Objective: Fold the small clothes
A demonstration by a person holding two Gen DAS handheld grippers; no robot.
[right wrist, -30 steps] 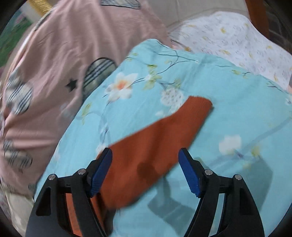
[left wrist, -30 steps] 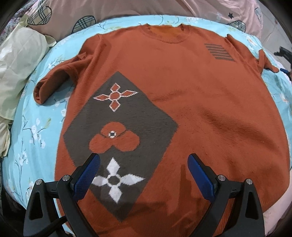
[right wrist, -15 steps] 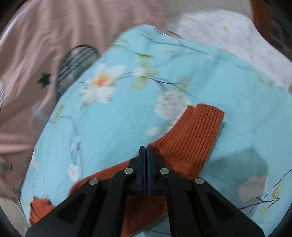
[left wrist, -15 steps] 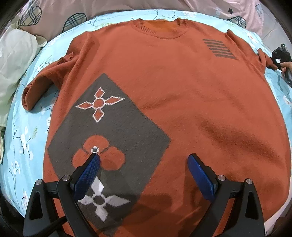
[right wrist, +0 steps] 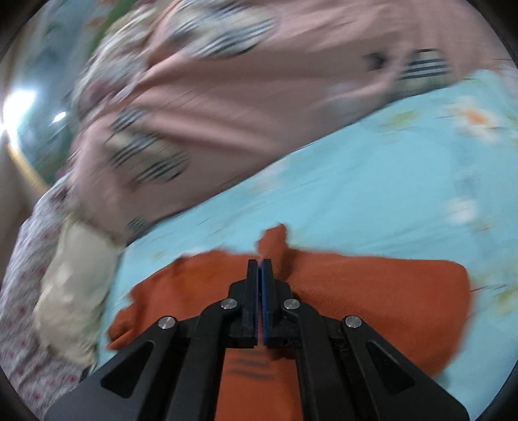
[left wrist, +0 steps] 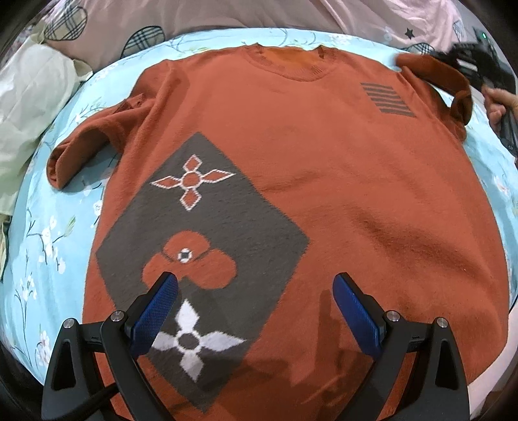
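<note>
An orange-brown knitted sweater (left wrist: 323, 181) with a grey diamond patch and flower motifs lies face up on the bed. My left gripper (left wrist: 255, 307) is open and empty, hovering over the sweater's lower hem. My right gripper (right wrist: 261, 264) is shut on the sweater's right sleeve (right wrist: 278, 239) and holds it lifted; in the left wrist view it (left wrist: 466, 64) carries that sleeve (left wrist: 433, 69) over the right shoulder. The left sleeve (left wrist: 77, 152) lies crumpled at the left.
The bed has a light blue floral sheet (left wrist: 48, 246). A pink quilt (left wrist: 226, 16) with checked patches lies along the back. A pale cream cloth (left wrist: 29, 97) sits at the left. The right wrist view is motion-blurred.
My right gripper closed on the right sleeve's cuff and has lifted and swung it in toward the sweater's body. My left gripper shifted a little over the hem and stayed open.
</note>
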